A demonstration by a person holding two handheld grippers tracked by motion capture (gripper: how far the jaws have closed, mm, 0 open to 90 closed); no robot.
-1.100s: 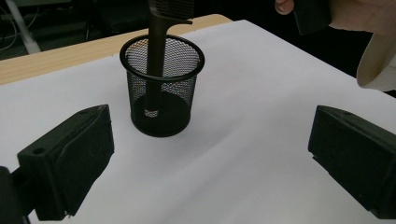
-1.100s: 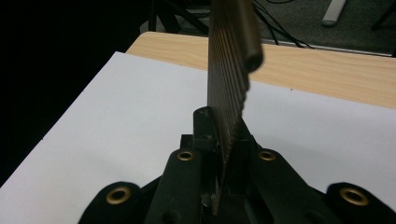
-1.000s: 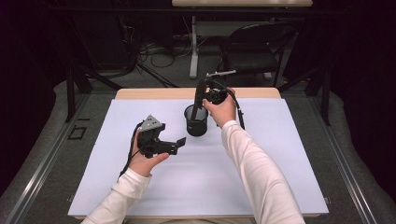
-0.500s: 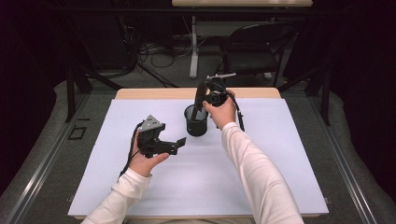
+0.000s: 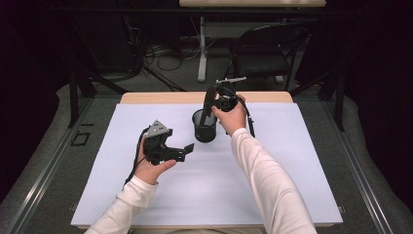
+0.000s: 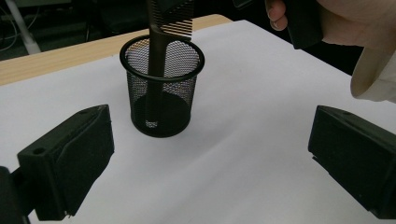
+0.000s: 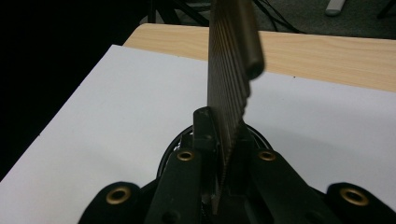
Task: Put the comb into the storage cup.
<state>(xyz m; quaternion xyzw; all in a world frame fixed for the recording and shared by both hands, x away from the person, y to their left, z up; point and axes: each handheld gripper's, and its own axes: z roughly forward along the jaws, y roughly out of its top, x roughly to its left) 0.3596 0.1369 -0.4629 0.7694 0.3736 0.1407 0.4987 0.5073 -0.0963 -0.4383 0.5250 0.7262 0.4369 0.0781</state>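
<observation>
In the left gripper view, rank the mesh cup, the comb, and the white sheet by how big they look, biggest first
1. White sheet: it covers most of the picture.
2. Mesh cup: whole and plainly smaller than the sheet.
3. Comb: the slimmest, standing handle-down inside the cup; its top runs off the upper edge, so its full length stays unsure.

high view: fixed above the person's side, facing forward and down, far enough back to take in the whole bench.
left gripper view: low over the bench, looking level-and-down between its own jaws, near the mesh cup.
right gripper view: above the cup, looking down along the comb, very close.
shared: all three see the cup, comb and white bench top.
</observation>
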